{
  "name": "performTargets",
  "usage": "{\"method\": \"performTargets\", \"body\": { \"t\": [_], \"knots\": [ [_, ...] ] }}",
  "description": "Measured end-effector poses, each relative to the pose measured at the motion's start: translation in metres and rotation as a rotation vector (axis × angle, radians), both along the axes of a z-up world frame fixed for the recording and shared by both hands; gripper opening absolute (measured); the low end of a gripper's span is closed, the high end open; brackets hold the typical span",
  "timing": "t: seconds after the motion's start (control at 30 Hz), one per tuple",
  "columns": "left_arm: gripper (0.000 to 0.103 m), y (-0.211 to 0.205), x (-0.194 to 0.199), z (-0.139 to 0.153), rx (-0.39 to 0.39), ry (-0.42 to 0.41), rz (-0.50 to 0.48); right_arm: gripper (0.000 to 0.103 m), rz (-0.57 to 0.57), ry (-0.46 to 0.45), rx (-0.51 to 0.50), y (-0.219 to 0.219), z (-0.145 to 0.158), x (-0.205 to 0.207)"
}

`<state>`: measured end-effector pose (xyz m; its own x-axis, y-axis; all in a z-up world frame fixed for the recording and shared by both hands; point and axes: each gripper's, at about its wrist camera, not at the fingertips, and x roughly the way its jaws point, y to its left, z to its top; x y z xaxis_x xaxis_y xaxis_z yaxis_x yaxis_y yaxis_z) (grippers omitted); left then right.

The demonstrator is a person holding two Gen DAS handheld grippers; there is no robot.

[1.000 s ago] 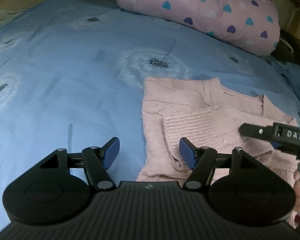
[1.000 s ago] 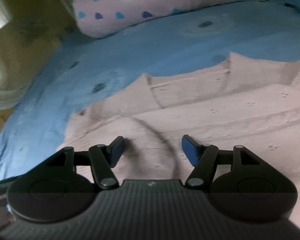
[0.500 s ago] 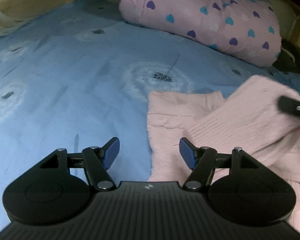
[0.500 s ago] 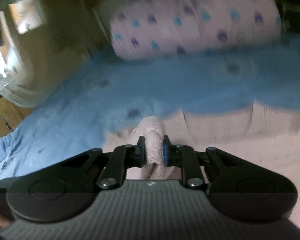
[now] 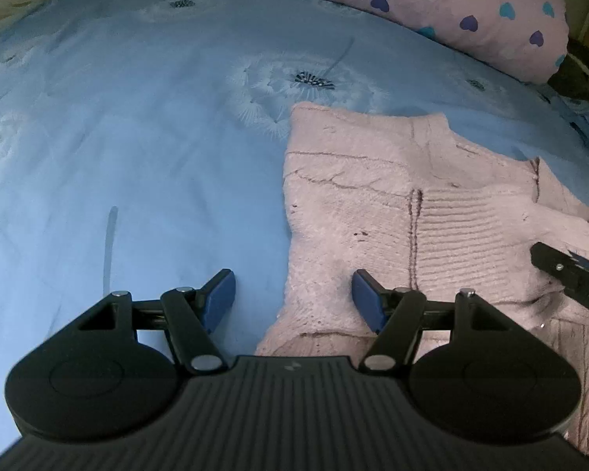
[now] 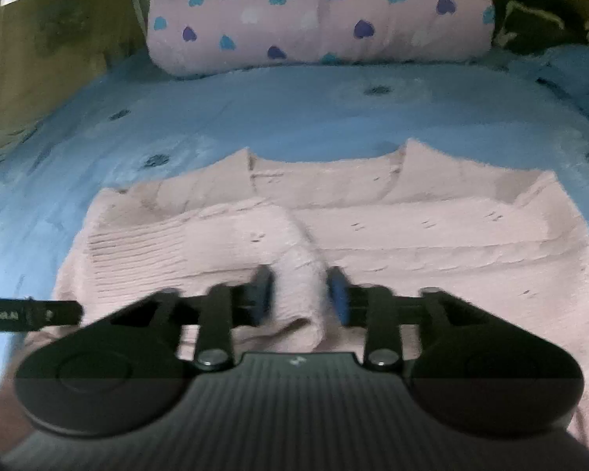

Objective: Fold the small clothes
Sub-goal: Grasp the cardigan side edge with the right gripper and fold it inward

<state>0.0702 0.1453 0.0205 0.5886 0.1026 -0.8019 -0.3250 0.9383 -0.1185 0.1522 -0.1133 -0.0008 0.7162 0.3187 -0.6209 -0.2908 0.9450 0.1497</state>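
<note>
- Pink knitted sweater (image 6: 373, 235) lies flat on a blue bed sheet (image 5: 137, 157) printed with dandelion heads, its neckline toward a pink pillow (image 6: 318, 15) dotted with hearts at the head of the bed.
- We judge the folding to be partly done: one ribbed sleeve (image 6: 200, 251) is already laid across the sweater's body, reaching toward its left side.
- We judge the other sleeve, on the right side, to be tucked in as well, since that edge looks straight, though the right wrist view is too blurred to be sure.
- What looks left, in our judgement, is to let go of the sleeve, smooth it, and fold the body over into a compact bundle.
- Our right gripper (image 6: 300, 294) sits low over the near part of the sweater, and a raised ridge of the folded sleeve runs between its jaws.
- Those jaws are opening; the blue pads stand just clear of the knit on either side, so we judge the sleeve to be released rather than pinched.
- Our left gripper (image 5: 292, 298) hovers at the sweater's left edge with its jaws wide apart and nothing held.
- One left pad is over bare sheet, the other over the pink knit, so the sweater's side edge runs between them.
- From the left wrist view, the tip of the right gripper shows at the far right, resting over the ribbed sleeve.
</note>
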Motion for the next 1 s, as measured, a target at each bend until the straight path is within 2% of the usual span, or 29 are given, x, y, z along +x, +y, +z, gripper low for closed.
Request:
{"method": "performTargets", "body": {
  "t": [0.03,0.13,0.2,0.37,0.53,0.63,0.73,0.83,0.93,1.0],
  "knots": [
    [0.071,0.0,0.0,0.0,0.002,0.001,-0.001,0.055,-0.009,-0.002,-0.017,-0.001,0.002,0.0],
    [0.071,0.001,-0.001,0.0,0.002,0.002,0.0,0.055,0.006,-0.018,-0.054,-0.003,0.013,-0.006],
    [0.071,0.002,-0.001,0.001,-0.002,0.005,0.002,0.055,0.029,-0.06,-0.084,0.0,0.022,-0.015],
    [0.071,0.0,-0.002,0.004,0.007,0.007,-0.004,0.055,0.16,-0.146,-0.131,0.022,0.037,-0.042],
    [0.072,0.0,-0.003,0.004,0.012,0.006,-0.005,0.055,0.295,-0.114,-0.104,0.054,0.031,-0.049],
    [0.072,0.002,-0.004,0.006,0.012,0.003,0.001,0.055,0.331,-0.059,-0.061,0.066,0.023,-0.044],
    [0.072,0.003,-0.004,0.006,0.01,0.007,0.008,0.055,0.335,-0.021,-0.061,0.075,0.013,-0.038],
    [0.072,0.002,-0.004,0.007,0.007,0.012,0.009,0.058,0.339,-0.021,-0.047,0.079,0.004,-0.038],
    [0.072,0.002,-0.004,0.007,0.014,0.014,0.006,0.07,0.354,-0.012,-0.009,0.078,0.002,-0.038],
    [0.072,0.002,-0.004,0.006,0.015,0.019,0.003,0.07,0.374,-0.024,-0.029,0.081,0.0,-0.043]
  ]
}}
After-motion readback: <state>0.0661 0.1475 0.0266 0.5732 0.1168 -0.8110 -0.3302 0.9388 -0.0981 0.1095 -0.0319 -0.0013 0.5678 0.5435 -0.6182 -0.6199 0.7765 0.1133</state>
